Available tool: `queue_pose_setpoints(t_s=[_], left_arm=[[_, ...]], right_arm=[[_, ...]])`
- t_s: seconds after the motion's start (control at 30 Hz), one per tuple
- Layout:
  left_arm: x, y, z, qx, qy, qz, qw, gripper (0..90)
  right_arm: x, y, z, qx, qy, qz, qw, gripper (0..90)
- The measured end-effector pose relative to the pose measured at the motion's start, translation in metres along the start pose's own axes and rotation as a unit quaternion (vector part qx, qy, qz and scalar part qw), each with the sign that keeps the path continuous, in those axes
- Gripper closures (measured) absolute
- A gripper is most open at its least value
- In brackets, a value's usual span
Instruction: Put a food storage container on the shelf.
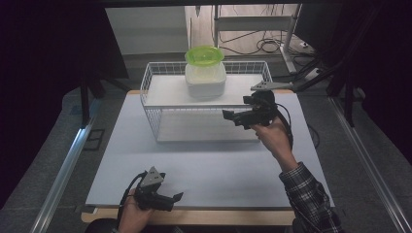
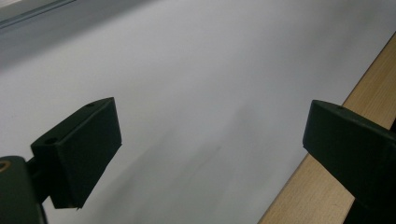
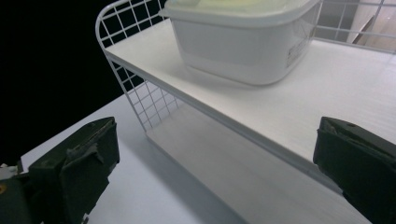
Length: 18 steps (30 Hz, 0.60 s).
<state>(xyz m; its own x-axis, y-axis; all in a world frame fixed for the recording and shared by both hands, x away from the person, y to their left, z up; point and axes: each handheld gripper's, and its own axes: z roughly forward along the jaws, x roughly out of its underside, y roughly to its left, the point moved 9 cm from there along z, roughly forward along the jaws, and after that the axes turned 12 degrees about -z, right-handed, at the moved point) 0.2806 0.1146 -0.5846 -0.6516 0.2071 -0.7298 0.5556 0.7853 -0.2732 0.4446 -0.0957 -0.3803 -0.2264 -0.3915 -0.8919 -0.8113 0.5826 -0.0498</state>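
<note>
At the near table edge: the left gripper [image 1: 167, 198] lay low in a hand, over the white mat [image 1: 204, 167].
Left fingers: they stood wide apart with nothing between them; in the left gripper view only bare mat lay between the fingers [image 2: 79, 154], and the wooden edge [image 2: 322, 186] passed under the right-hand one.
Right gripper [image 1: 232, 116]: it was held up at the rack's [image 1: 150, 94] right end, pointing left.
Right fingers: they were spread, empty; one finger [image 3: 77, 168] showed torn padding.
Tub [image 3: 243, 39]: it sat on the rack's top shelf, beyond and above the right fingers, well apart from them.
Green bowl [image 1: 204, 55]: it rested on top of the tub, farthest back.
</note>
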Motion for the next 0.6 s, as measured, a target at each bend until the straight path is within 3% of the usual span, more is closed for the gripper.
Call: queue_pose_setpoints(t_s=[0.1, 0.6], left_arm=[[0.000, 0.000, 0.000, -0.001, 0.000, 0.001, 1.0000, 4.0], [-0.001, -0.001, 0.000, 0.007, -0.003, -0.001, 1.0000, 3.6]], right_arm=[[0.006, 0.003, 0.001, 0.013, 0.002, -0.009, 0.9999, 0.5], [0.025, 0.017, 0.006, 0.013, -0.004, -0.022, 0.9997, 0.2]])
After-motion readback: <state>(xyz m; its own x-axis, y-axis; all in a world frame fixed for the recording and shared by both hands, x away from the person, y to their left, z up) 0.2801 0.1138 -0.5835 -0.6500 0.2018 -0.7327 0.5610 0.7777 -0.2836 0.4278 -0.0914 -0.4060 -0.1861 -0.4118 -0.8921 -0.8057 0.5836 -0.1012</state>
